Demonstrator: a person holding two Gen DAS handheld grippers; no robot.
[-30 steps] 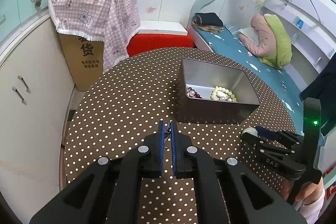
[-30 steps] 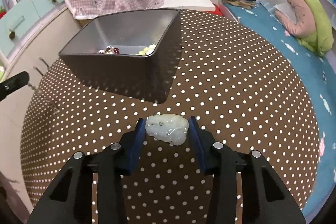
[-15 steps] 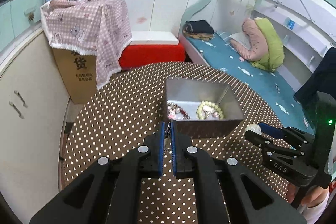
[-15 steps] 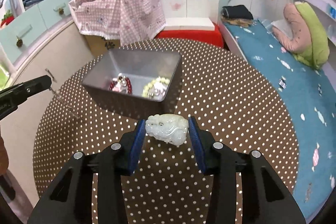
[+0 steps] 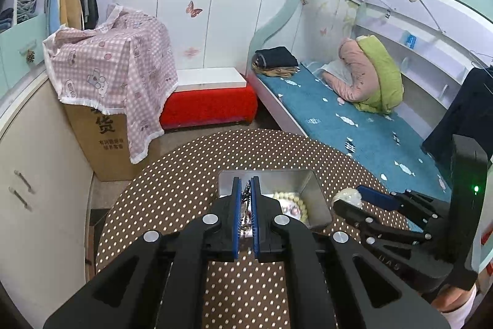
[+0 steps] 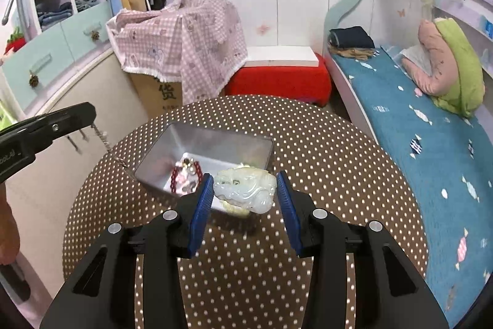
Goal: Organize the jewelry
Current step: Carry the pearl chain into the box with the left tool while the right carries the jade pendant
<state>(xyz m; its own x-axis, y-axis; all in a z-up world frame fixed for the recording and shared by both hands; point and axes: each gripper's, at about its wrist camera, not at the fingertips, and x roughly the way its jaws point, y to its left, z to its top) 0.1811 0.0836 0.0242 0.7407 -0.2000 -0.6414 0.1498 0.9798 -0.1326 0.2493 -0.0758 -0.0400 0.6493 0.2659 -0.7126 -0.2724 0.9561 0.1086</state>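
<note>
Gripping jade pendant [image 6: 245,188] in right tongs [image 6: 245,195], left tongs [image 5: 246,199] pinching chain [image 6: 106,144], above tin [image 6: 258,144]

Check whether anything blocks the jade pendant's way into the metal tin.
Nothing visible does. The right gripper holds the jade pendant just above the near rim of the open metal tin, with beaded bracelets lying on its floor.

A brown, white-dotted tablecloth [image 6: 323,144] lies under a silver tin [image 6: 215,144] with red beads [image 6: 175,178], beside a pale jade carving [image 6: 246,188] and blue finger pads [image 6: 201,210].
</note>
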